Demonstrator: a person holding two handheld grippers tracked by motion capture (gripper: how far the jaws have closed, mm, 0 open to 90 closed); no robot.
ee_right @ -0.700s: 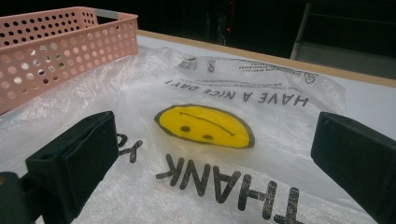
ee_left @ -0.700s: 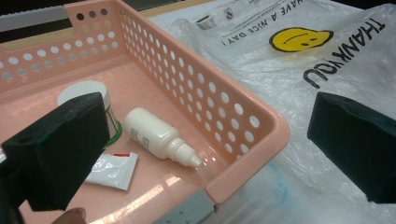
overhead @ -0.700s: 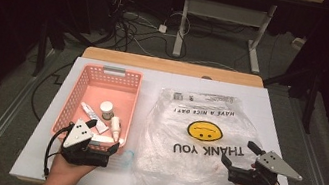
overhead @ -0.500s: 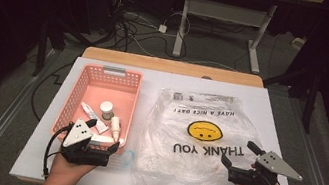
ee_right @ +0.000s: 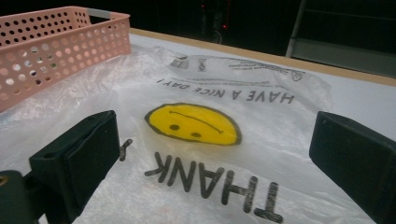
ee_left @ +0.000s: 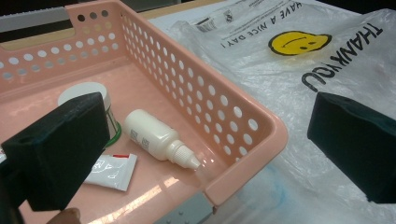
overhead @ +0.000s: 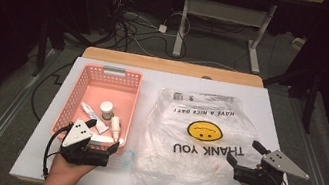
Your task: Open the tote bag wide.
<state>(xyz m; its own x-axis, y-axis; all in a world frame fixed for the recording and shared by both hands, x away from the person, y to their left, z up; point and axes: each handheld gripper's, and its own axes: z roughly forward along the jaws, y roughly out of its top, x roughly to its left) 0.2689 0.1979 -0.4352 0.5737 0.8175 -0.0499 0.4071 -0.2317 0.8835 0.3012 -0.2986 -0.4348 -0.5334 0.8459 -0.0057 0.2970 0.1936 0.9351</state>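
Observation:
A pink perforated basket sits on the left of the white table mat. In it lie a white-capped jar, a white dropper bottle and a small white tube. A clear plastic bag with a yellow smiley and "THANK YOU" lies flat to the right of it. My left gripper is open at the basket's near right corner, nothing between its jaws. In the left gripper view the bottle and the jar lie just ahead. My right gripper is open over the bag's near right edge, and its view looks across the smiley.
The white mat covers a wooden table whose far edge shows behind the basket. Cables and desk legs stand on the dark floor beyond. A bare strip of mat runs right of the bag.

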